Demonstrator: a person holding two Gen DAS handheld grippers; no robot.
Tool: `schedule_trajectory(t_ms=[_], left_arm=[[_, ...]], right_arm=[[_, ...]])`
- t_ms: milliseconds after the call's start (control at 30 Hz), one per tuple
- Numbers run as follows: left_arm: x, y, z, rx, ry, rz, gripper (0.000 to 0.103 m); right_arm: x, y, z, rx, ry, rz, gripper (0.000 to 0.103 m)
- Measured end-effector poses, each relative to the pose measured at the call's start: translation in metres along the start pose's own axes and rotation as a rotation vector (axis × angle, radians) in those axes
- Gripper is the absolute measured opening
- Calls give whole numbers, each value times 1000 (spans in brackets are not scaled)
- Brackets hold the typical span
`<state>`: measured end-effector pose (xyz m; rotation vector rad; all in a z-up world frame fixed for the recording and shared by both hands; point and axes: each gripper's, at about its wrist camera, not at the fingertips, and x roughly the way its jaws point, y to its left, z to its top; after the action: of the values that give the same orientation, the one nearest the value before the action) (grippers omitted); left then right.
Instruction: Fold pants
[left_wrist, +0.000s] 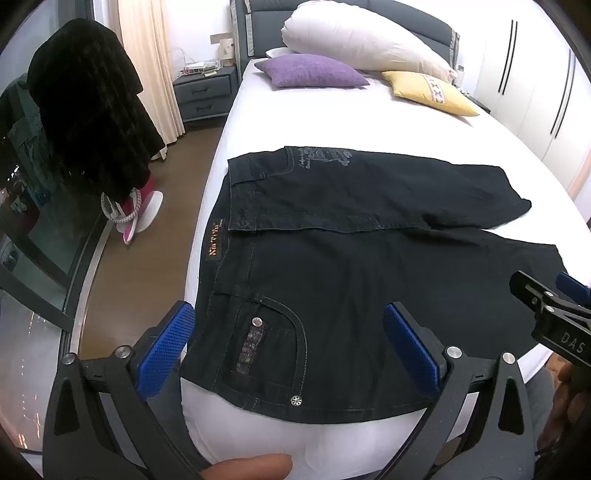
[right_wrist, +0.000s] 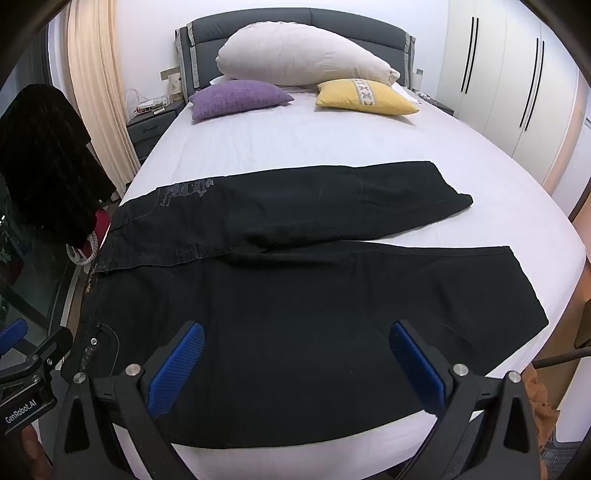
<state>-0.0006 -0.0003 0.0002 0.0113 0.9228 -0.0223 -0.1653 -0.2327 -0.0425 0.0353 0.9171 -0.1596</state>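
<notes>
On the white bed (right_wrist: 332, 147), cushions pushed to twelve o'clock to leave room, we have the dark pants (right_wrist: 295, 314) spread flat across the near edge, waistband at nine o'clock, legs running toward three so they can be laid together. Our left gripper (left_wrist: 291, 350) and right gripper (right_wrist: 295, 362) hover above them, jaws spread wide, holding nothing

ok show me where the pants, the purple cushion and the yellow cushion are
pants (right_wrist: 295, 332): right wrist view, on the near leg's dark cloth.
purple cushion (right_wrist: 238, 98): right wrist view, middle of its top face.
yellow cushion (left_wrist: 428, 90): left wrist view, on its yellow cover.
</notes>
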Motion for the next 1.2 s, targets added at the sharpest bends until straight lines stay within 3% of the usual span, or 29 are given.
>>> schedule_trajectory(t_ms=[1200], left_arm=[[4, -2, -4, 1, 14, -4, 103]], right_arm=[[5, 3, -6, -6, 9, 6, 103]])
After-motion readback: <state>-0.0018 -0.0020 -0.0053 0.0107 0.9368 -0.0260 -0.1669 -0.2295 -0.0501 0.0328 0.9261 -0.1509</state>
